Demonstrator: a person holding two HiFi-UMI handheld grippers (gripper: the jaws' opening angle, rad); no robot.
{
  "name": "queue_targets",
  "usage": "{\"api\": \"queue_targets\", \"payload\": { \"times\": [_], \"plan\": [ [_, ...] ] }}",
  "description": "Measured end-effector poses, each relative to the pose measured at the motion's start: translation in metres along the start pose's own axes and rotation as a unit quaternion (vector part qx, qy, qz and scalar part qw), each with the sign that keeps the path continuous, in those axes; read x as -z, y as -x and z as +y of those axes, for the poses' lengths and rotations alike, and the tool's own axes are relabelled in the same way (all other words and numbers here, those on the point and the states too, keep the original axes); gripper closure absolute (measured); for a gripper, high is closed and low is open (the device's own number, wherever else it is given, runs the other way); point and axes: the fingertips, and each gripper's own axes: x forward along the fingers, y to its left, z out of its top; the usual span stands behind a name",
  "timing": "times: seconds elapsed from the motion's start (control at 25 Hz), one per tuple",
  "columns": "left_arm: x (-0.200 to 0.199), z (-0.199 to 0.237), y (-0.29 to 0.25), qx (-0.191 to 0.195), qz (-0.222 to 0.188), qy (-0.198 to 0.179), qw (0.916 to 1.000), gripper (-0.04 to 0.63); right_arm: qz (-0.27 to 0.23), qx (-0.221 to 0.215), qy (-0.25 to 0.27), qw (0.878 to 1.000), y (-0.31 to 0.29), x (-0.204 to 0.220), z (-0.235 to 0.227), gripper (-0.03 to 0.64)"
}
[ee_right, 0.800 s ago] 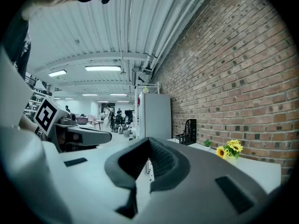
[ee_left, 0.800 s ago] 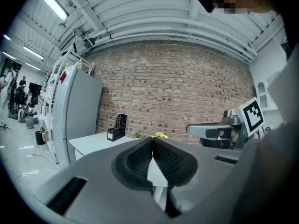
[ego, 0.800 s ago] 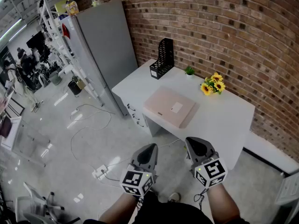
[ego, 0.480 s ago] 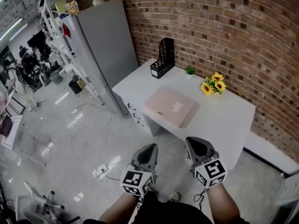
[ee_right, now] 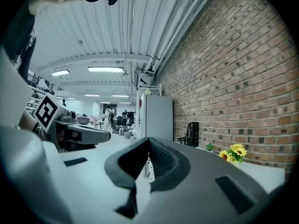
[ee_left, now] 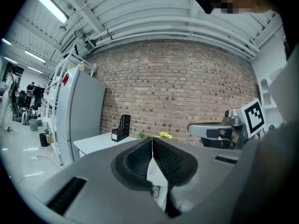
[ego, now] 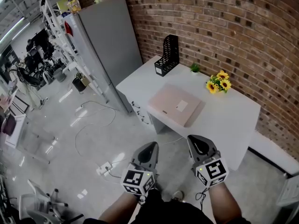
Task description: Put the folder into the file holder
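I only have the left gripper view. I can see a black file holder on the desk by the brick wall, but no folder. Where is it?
Observer: The pink folder lies flat in the middle of the white desk, apart from the file holder, which stands at the far left corner.
Operator: Is the right gripper carrying anything?
Observer: No. The right gripper has its jaws together with nothing between them.
Operator: Are we at the folder?
Observer: Not yet. The head view shows both grippers short of it. The left gripper is over the floor in front of the desk.
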Motion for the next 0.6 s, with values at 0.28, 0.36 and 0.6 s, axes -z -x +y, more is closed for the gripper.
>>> {"api": "queue_targets", "payload": {
  "times": [0.28, 0.36, 0.6],
  "plan": [
    [-0.004, 0.021, -0.005, 0.004, 0.002, -0.003, 1.0, 0.581, -0.002, -0.012, -0.012, 1.0, -0.025, 0.001, 0.007, 0.523],
    [-0.006, 0.028, -0.008, 0.01, -0.007, -0.001, 0.9999, 0.416, -0.003, -0.015, -0.013, 1.0, -0.034, -0.001, 0.009, 0.417],
    [-0.005, 0.06, -0.016, 0.014, -0.006, 0.002, 0.9999, 0.319, 0.011, -0.011, -0.005, 1.0, -0.066, 0.001, 0.015, 0.319]
  ]
}}
